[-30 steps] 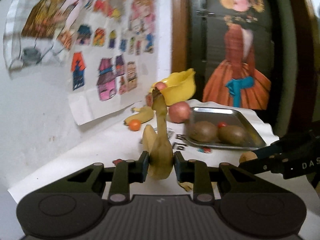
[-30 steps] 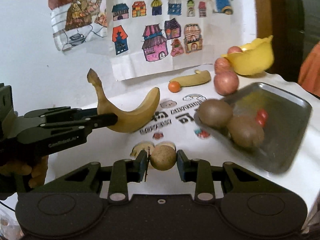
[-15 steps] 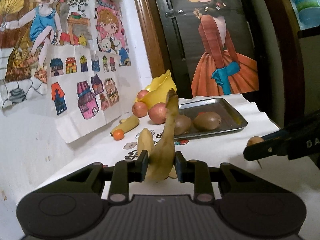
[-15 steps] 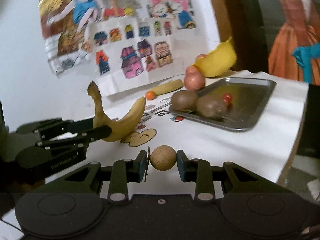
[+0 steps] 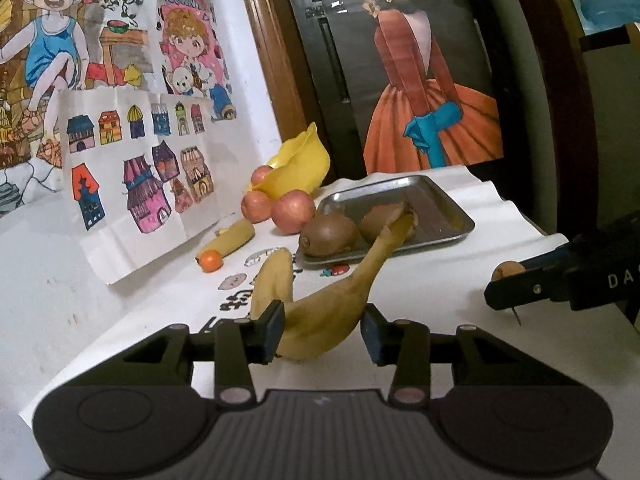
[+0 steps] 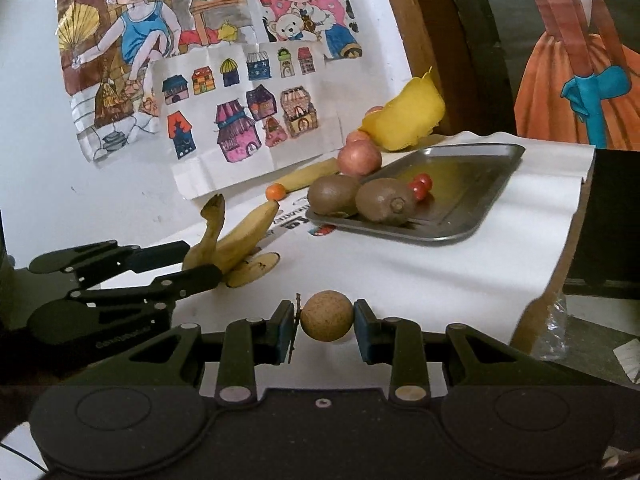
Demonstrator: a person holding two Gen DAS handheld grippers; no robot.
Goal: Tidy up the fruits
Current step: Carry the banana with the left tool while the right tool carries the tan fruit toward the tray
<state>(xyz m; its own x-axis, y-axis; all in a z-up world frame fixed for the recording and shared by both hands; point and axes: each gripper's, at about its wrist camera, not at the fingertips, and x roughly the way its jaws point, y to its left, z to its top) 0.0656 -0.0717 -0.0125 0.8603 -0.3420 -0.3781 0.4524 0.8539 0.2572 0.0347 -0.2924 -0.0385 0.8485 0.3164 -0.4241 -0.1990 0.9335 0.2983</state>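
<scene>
1. White-clothed counter (image 5: 440, 280) against a wall hung w/ kids' drawings (image 5: 132, 168). A dark door w/ a painted figure in an orange dress stands behind it.
2. Left tool (image 5: 322, 330): spread, jaws either side of the banana (image 5: 332, 308). One pad touches the peel and the other looks just clear of it. The banana tilts w/ its stem toward 1 o'clock and its belly seems to rest on the counter.
3. Right tool (image 6: 322, 322): pinching a small round brown fruit (image 6: 326, 316), twig end against one pad, held above the counter's near edge.
4. Step, as I judge it: sorting is mid-way. The banana looks just set down or about to be, at approx 10 o'clock from the right tool. The brown fruit is not yet placed.
5. Next move prob. calls for carrying the brown fruit toward the metal tray (image 6: 480, 184) at 1 o'clock and lowering it onto bare metal. The jaws should part slowly, since a round fruit will likely roll.
6. Count:
   - bananas: 2, incl. second banana (image 5: 236, 236) by the wall
   - kiwis (image 6: 332, 196): 2, on the tray's near end, touching
   - red apples (image 5: 292, 212): 3, one inside the yellow bowl (image 5: 300, 168), two just beside it
   - small orange (image 5: 210, 260): 1
   - small red fruits (image 6: 420, 186): 2, on the tray
   - round brown fruit: 1
   - tray 1, bowl 1
</scene>
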